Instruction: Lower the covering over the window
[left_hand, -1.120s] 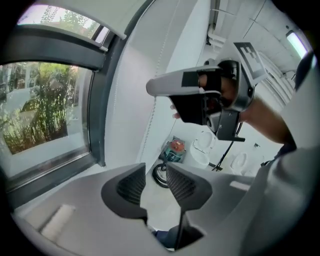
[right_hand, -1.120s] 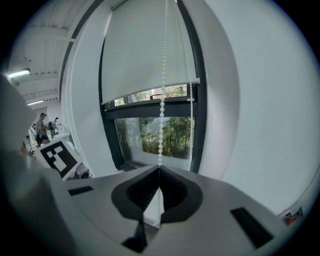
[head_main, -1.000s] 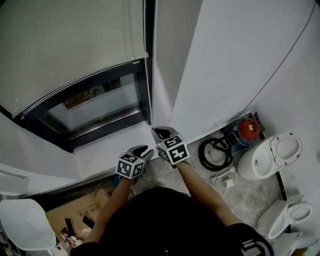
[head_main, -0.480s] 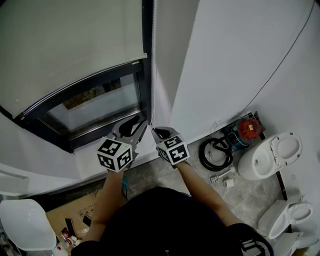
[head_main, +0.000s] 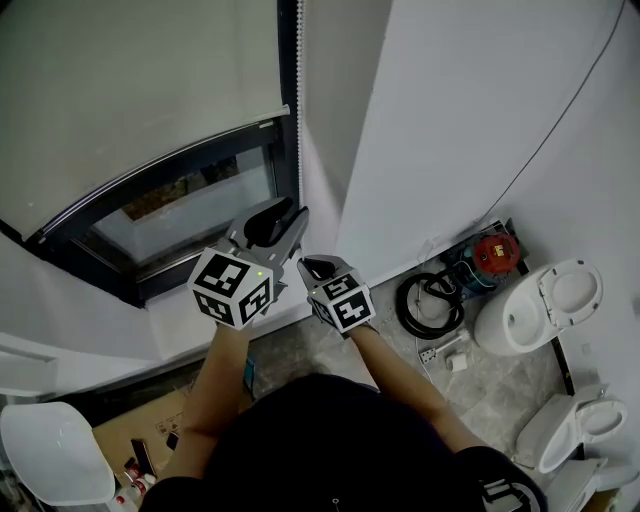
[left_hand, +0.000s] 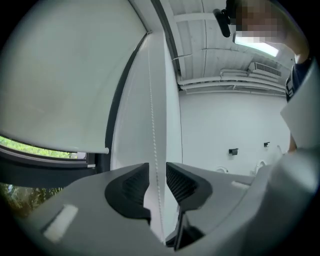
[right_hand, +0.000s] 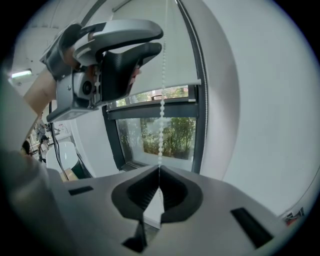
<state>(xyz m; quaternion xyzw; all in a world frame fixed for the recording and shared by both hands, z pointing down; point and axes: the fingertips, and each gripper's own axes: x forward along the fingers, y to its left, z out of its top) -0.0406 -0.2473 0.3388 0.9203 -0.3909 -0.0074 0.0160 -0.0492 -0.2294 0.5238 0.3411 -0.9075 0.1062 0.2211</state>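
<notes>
A pale roller blind (head_main: 130, 90) covers the upper part of the dark-framed window (head_main: 190, 215); its bottom bar (head_main: 170, 160) hangs above the bare glass. A white bead chain (head_main: 299, 100) runs down the window's right edge. My right gripper (head_main: 315, 265) is shut on the bead chain (right_hand: 161, 125), which enters its closed jaws (right_hand: 159, 172). Just above it, my left gripper (head_main: 285, 215) is open. The bead chain (left_hand: 154, 140) passes through the gap between the left gripper's (left_hand: 157, 172) pads without being pressed. The right gripper view shows the left gripper (right_hand: 145, 42) overhead.
A white wall corner (head_main: 340, 180) stands right of the chain. On the floor at right are a black hose coil (head_main: 428, 305), a red device (head_main: 493, 252) and two toilets (head_main: 540, 310). A white chair (head_main: 50, 450) and a cardboard box (head_main: 160, 425) lie at lower left.
My left gripper has risen from beside the right one up to the chain, and the chain now sits between its open jaws. The right gripper has stayed shut on the chain, almost unmoved.
</notes>
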